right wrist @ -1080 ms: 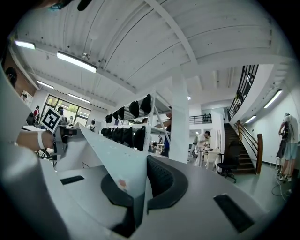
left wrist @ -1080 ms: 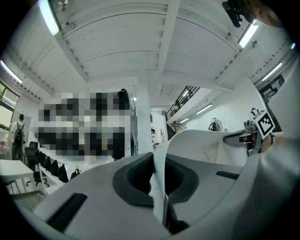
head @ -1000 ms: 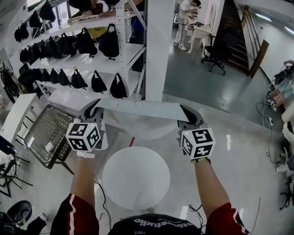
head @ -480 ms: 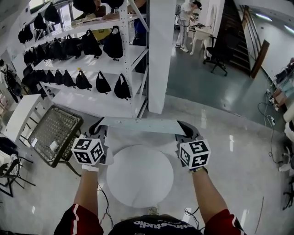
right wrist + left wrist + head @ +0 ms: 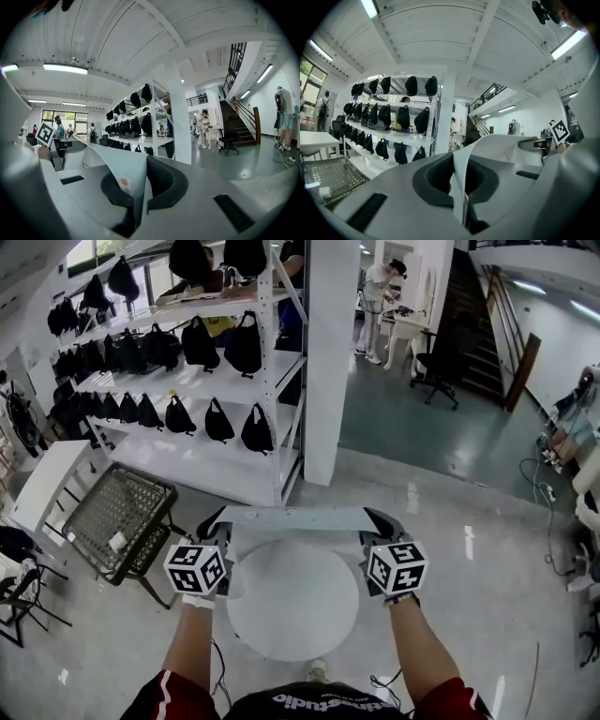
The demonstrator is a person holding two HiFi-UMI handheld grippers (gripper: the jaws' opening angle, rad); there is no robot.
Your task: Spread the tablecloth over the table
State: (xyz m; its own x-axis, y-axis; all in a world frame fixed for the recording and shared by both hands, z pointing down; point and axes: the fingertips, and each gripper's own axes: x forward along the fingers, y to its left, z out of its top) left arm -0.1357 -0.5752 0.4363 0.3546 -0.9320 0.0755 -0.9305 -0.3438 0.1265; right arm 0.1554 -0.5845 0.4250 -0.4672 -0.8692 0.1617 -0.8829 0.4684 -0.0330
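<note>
A pale grey tablecloth (image 5: pixel 295 517) is stretched in a flat band between my two grippers, over the far edge of the round white table (image 5: pixel 292 615). My left gripper (image 5: pixel 217 524) is shut on the cloth's left end, my right gripper (image 5: pixel 375 521) on its right end. In the left gripper view the cloth (image 5: pixel 487 150) rises out of the shut jaws (image 5: pixel 460 180) and runs off to the right. The right gripper view has the cloth (image 5: pixel 112 161) pinched in the jaws (image 5: pixel 139 190) and leading away to the left. Both grippers point about level.
A white shelving rack (image 5: pixel 202 381) with several black bags stands beyond the table, beside a white pillar (image 5: pixel 328 352). A black wire basket (image 5: pixel 122 517) is at the left. Farther off, a person (image 5: pixel 380 292) stands at a desk near an office chair (image 5: pixel 441 367). Cables (image 5: pixel 553 484) lie at the right.
Both grippers have come down and toward the table together, with the cloth still stretched between them. Its band now hangs over the table's far edge instead of beyond it.
</note>
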